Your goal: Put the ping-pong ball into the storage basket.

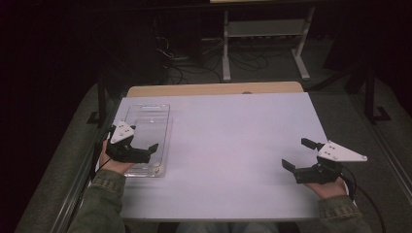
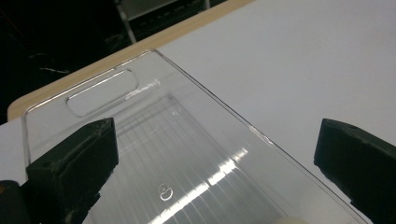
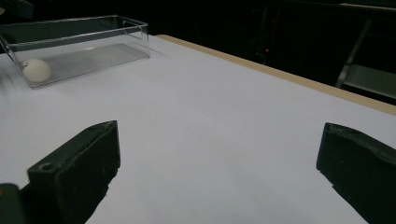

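Observation:
A clear plastic bin (image 1: pixel 148 116) lies lengthwise on the left part of the white table (image 1: pixel 233 141). My left gripper (image 1: pixel 142 139) hovers open over the bin's near half, held in a hand. In the left gripper view, its jaws stand wide apart above the bin's ribbed floor (image 2: pixel 187 154). A white ball (image 3: pixel 36 70) rests inside the bin (image 3: pixel 79 44) at one end; a sliver of the ball (image 2: pixel 289 220) shows at the bottom edge. My right gripper (image 1: pixel 298 154) is open near the table's right front, with bare table between its jaws (image 3: pixel 219 168).
A wooden strip (image 1: pixel 214 89) borders the table's far edge. Beyond it, a metal stand (image 1: pixel 265 34) and cables lie on the dark floor. The bin has a slot handle (image 2: pixel 100 92) at its far end.

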The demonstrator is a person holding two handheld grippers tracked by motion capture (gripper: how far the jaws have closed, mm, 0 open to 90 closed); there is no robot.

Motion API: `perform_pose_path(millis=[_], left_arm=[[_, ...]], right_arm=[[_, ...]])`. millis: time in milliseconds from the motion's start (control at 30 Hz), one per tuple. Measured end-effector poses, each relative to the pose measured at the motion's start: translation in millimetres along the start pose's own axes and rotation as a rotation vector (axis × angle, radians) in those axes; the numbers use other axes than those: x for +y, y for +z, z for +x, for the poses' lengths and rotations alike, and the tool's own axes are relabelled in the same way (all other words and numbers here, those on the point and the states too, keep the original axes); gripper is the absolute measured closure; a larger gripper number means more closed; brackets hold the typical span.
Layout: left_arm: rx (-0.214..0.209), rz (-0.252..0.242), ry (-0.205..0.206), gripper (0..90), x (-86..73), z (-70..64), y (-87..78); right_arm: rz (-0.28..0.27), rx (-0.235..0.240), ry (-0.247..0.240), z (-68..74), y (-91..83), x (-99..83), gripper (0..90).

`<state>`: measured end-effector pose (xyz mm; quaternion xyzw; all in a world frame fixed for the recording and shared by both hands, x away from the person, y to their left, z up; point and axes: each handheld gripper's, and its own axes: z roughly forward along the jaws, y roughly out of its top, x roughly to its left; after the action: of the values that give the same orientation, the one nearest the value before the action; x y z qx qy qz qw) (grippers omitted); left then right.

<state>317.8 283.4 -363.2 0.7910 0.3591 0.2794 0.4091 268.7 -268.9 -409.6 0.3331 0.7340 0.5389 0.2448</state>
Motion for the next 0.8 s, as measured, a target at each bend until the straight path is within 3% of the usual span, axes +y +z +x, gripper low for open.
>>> perform_pose_path(millis=[800], left_arm=[[0.069, -0.153, -0.097, 0.0, -21.1, -1.8, -14.1]], right_arm=[[0.007, 0.003, -0.003, 0.8, 0.9, -0.1, 0.0]])
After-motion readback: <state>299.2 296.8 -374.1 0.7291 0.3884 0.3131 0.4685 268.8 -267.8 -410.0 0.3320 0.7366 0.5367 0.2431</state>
